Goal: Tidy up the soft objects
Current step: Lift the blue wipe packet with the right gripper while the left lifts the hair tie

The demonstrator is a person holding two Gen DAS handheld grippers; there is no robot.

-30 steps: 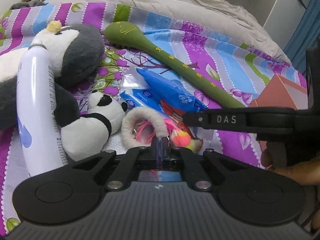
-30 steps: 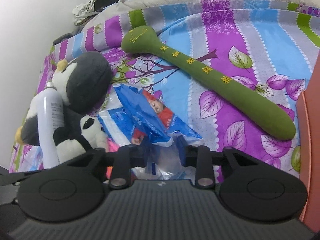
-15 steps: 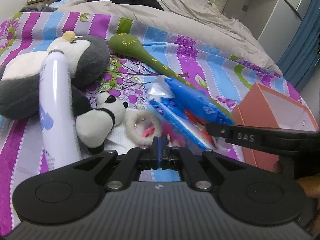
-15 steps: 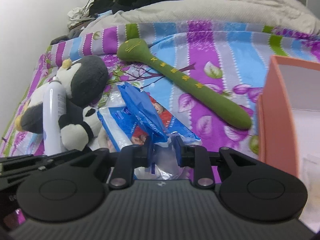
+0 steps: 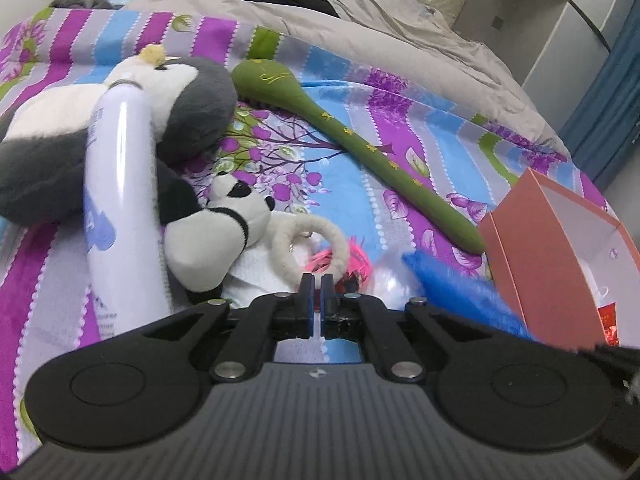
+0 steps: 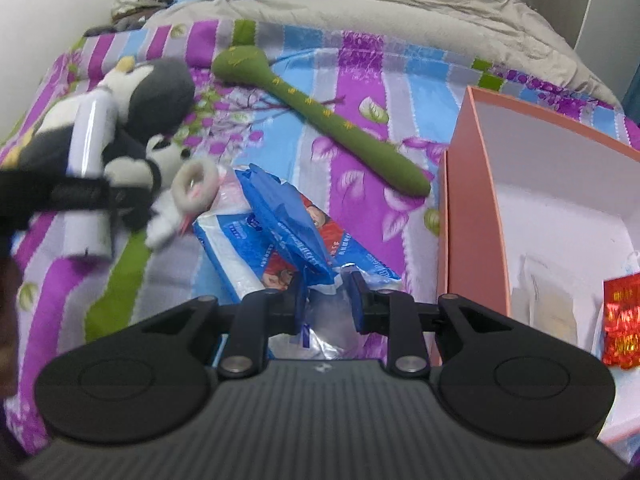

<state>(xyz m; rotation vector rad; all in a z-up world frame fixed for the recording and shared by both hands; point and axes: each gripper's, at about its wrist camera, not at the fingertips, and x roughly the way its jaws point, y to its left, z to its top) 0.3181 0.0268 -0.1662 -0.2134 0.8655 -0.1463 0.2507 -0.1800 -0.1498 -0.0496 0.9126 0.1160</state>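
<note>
My right gripper (image 6: 326,292) is shut on the plastic wrapper of a blue tissue pack (image 6: 288,232), which hangs lifted above the bedspread beside the salmon box (image 6: 472,208). In the left wrist view the same pack (image 5: 460,292) is a blue blur at the box's (image 5: 552,248) near corner. My left gripper (image 5: 316,294) is shut and empty, just short of a fuzzy white ring (image 5: 312,232) and a pink item. A small panda plush (image 5: 224,216), a grey penguin plush (image 5: 188,96) and a long green plush stick (image 5: 360,144) lie on the bed.
A white spray bottle (image 5: 120,184) leans against the penguin. The box has a white inside and holds a red packet (image 6: 622,320). A grey duvet (image 5: 360,16) and dark clothes lie at the bed's far end. A white cabinet stands at the right.
The right gripper has lifted the blue pack off the pile and carried it right, up to the box. The left gripper has drawn back slightly and stays shut.
</note>
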